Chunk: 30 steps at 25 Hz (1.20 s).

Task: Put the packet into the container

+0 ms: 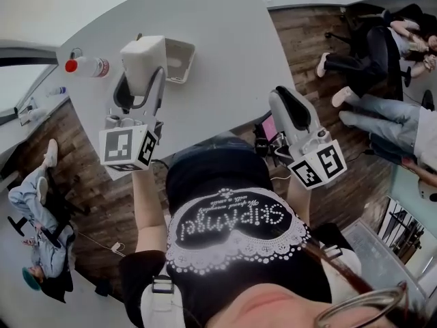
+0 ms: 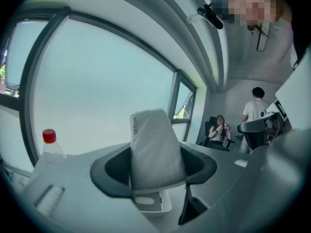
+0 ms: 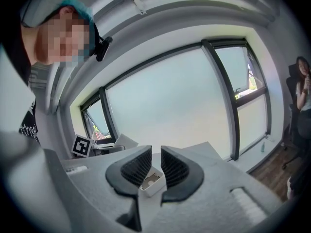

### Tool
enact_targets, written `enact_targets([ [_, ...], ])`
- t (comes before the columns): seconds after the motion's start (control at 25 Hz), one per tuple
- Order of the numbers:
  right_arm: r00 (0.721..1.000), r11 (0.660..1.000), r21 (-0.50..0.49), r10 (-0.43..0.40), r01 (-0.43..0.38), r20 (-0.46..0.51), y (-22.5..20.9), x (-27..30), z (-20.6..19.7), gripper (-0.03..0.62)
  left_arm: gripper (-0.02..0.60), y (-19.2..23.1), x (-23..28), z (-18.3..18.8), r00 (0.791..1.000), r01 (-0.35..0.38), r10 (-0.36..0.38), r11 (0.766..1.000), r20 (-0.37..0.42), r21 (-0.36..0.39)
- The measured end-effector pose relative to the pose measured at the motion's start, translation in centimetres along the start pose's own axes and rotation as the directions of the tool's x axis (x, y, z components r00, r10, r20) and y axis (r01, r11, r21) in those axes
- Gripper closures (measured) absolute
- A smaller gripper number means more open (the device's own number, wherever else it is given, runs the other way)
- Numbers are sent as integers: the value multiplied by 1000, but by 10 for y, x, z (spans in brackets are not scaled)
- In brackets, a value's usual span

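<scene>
The left claw (image 2: 154,173) is clamped on the white packet (image 2: 153,144). Its two dark jaws press the packet from both sides, and the packet stands upright between them, with its top well above the jaw tips. In the head view the packet (image 1: 143,52) is held over the grey table (image 1: 225,33), and the white container (image 1: 180,59) lies just beside it at about 3 o'clock, with its opening up. In the left claw view the container (image 2: 151,204) shows under the packet, at 6 o'clock from it, and the packet is not inside it. A clear bottle with a red cap (image 1: 85,65) lies on the table at about 9 o'clock from the packet. The right claw (image 3: 155,168) holds nothing: its ribbed jaws stand a little apart, with a narrow gap between them. Through this gap the container (image 3: 151,181) is seen farther off on the table. In the head view the right claw (image 1: 292,111) is at about 4 o'clock from the container, near the table's edge and well apart from the packet.
</scene>
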State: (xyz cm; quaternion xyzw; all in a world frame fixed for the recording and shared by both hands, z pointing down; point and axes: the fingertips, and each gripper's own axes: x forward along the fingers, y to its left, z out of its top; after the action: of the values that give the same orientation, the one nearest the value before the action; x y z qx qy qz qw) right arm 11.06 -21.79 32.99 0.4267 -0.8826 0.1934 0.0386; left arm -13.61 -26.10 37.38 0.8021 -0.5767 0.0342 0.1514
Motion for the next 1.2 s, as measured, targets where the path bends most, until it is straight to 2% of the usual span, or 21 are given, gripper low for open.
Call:
enact_targets([
  [0.16, 1000, 1000, 7, -2, 2, -11, -2, 2, -3, 546, 305, 8, 15, -13, 1000, 3, -3, 1000, -23, -5],
  [0.56, 1000, 999, 28, -25, 25, -18, -13, 3, -7, 546, 305, 21, 50, -67, 987, -11, 10, 1000, -160, -4],
  [1.0, 999, 999, 27, -30, 31, -22, -10, 1, -6, 546, 305, 22, 70, -123, 958, 9, 2, 999, -287, 35],
  [1.2, 999, 999, 26, -27, 28, -21, -7, 3, -5, 546, 305, 26, 75, -135, 951, 9, 9, 998, -308, 57],
])
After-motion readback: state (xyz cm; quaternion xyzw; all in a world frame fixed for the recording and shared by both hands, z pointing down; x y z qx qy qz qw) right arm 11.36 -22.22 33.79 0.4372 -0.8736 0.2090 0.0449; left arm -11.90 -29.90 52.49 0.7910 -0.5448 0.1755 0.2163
